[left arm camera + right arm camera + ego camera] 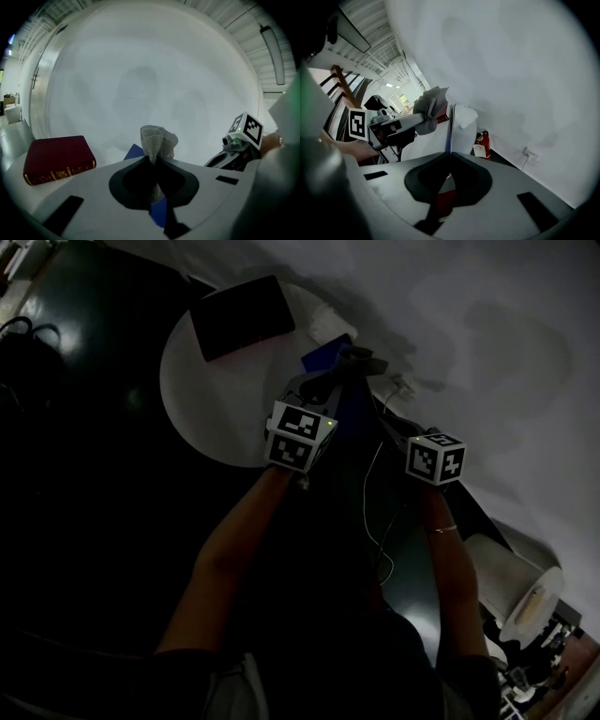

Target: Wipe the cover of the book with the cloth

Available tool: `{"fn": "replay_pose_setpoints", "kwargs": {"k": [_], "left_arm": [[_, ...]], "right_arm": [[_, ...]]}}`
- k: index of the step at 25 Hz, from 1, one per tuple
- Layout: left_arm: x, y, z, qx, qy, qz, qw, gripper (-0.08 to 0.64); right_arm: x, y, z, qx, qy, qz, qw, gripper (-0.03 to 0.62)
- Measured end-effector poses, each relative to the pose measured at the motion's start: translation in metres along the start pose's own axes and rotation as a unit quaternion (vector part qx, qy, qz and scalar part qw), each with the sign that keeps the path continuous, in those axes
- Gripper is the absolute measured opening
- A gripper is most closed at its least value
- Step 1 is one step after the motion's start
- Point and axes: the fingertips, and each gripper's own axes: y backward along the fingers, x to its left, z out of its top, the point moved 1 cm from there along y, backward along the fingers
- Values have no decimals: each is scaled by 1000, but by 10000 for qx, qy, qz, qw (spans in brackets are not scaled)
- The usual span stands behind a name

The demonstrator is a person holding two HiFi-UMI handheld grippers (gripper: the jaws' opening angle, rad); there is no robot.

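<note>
I'm pinching the cloth (157, 140) in my L gripper (153, 161), jaws closed on it, just left of the blue book (450, 126). R gripper (449, 157) is clamping that book upright, cover facing the cloth. Red book (56, 157) is lying further left.

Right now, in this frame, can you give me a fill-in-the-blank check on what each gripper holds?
1. The left gripper is shut on the ___.
2. The right gripper is shut on the edge of a book whose colour is ___.
3. The red book lies flat on the round white ___.
Missing: cloth; blue; table.
</note>
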Motion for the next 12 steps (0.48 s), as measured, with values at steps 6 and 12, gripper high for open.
{"fn": "replay_pose_setpoints", "kwargs": {"k": [6,12], "left_arm": [[16,-30,-14,351,-64,-188,9992,34],[43,-41,-24,569,-16,-115,9983,34]], "right_arm": [[-2,-10,1,29,-2,-190,9998,31],[1,-7,-1,43,-26,-320,9995,31]]}}
